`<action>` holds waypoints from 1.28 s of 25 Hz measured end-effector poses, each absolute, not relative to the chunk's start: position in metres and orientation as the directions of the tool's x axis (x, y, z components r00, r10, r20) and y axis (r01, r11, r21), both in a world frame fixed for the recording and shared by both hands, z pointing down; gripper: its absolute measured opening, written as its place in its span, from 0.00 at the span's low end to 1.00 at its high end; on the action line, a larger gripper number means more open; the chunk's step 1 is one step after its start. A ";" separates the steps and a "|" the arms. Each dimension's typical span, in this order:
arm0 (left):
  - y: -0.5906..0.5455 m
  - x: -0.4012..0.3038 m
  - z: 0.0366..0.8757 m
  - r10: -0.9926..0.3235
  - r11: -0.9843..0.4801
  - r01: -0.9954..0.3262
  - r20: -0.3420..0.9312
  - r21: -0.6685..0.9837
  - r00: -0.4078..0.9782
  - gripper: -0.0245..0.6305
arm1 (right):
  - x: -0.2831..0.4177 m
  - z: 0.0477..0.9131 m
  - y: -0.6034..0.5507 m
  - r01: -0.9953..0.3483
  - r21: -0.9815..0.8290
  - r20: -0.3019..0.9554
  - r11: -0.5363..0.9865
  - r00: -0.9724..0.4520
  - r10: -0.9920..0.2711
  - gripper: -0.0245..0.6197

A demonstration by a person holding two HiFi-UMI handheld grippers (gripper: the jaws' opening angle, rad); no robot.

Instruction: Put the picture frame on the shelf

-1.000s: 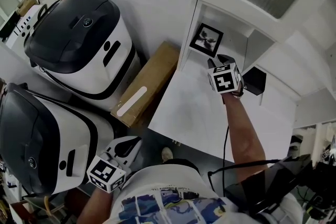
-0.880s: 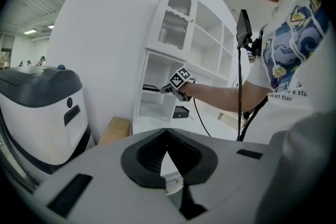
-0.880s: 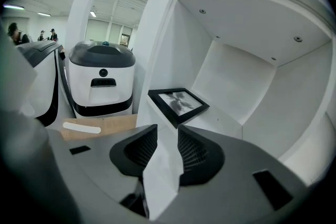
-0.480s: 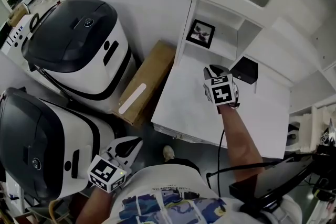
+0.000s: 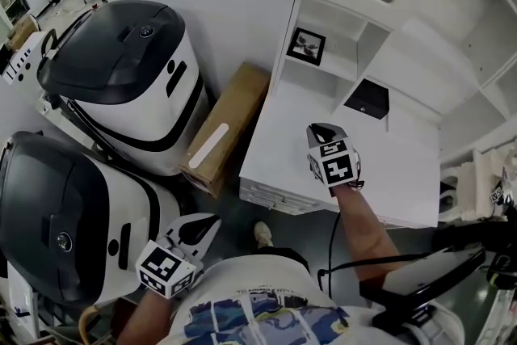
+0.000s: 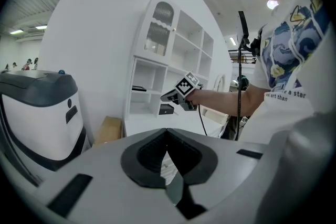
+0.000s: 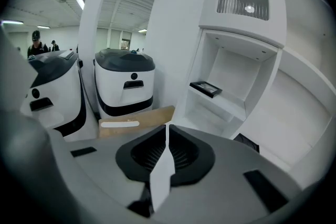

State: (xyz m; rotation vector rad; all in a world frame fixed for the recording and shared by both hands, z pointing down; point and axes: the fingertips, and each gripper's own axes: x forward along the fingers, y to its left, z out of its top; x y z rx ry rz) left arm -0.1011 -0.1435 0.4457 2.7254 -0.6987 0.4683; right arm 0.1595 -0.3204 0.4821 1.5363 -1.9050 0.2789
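Note:
The black picture frame [image 5: 307,45] lies on a shelf inside the white cabinet's left cubby [image 5: 338,35]; the right gripper view shows it flat on that shelf [image 7: 206,88]. My right gripper [image 5: 321,130] hovers over the white desktop [image 5: 279,157], well short of the cubby and apart from the frame. Its jaws have just been closing and now meet with nothing between them [image 7: 167,129]. My left gripper [image 5: 199,227] hangs low by my body, jaws together and empty [image 6: 167,131]. From there the right gripper [image 6: 169,96] shows in front of the cabinet.
A small black box [image 5: 367,98] sits at the back of the desktop under the shelves. A cardboard box [image 5: 229,125] leans between the desk and two large white-and-black machines [image 5: 121,69], [image 5: 65,214]. People stand far off at the upper left.
My right gripper has drawn back from the cubby toward me across the desktop, and its jaws have closed. The frame stays on the shelf. The left gripper has barely shifted.

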 end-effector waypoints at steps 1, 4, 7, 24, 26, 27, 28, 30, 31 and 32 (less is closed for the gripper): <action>-0.139 -0.105 0.446 -0.411 -0.842 -0.504 0.376 0.194 0.831 0.06 | 0.153 0.484 -0.310 -0.930 0.225 0.614 0.292 -0.097 -0.783 0.10; -0.126 -0.115 0.446 -0.410 -0.841 -0.503 0.374 0.198 0.832 0.06 | 0.131 0.489 -0.278 -0.934 0.183 0.617 0.308 -0.135 -0.776 0.09; -0.112 -0.124 0.446 -0.405 -0.844 -0.498 0.372 0.200 0.835 0.06 | 0.105 0.491 -0.245 -0.932 0.147 0.613 0.332 -0.177 -0.770 0.09; -0.038 -0.158 0.447 -0.374 -0.855 -0.462 0.338 0.235 0.864 0.06 | 0.012 0.494 -0.095 -0.911 -0.056 0.559 0.409 -0.368 -0.743 0.08; -0.032 -0.159 0.445 -0.369 -0.858 -0.455 0.330 0.239 0.869 0.06 | 0.008 0.494 -0.082 -0.908 -0.052 0.559 0.416 -0.372 -0.741 0.08; -0.030 -0.160 0.445 -0.367 -0.860 -0.451 0.326 0.238 0.871 0.06 | 0.005 0.494 -0.077 -0.906 -0.049 0.559 0.421 -0.374 -0.740 0.08; -0.027 -0.160 0.444 -0.364 -0.862 -0.448 0.324 0.239 0.873 0.06 | 0.003 0.493 -0.072 -0.904 -0.047 0.559 0.425 -0.376 -0.739 0.08; -0.021 -0.162 0.443 -0.358 -0.864 -0.442 0.322 0.241 0.876 0.06 | -0.003 0.492 -0.062 -0.901 -0.047 0.559 0.432 -0.382 -0.736 0.08; -0.018 -0.162 0.443 -0.356 -0.865 -0.440 0.321 0.243 0.878 0.06 | -0.006 0.491 -0.058 -0.898 -0.048 0.558 0.437 -0.387 -0.734 0.08; -0.016 -0.163 0.443 -0.355 -0.865 -0.439 0.320 0.243 0.878 0.06 | -0.009 0.491 -0.054 -0.895 -0.050 0.557 0.443 -0.394 -0.731 0.08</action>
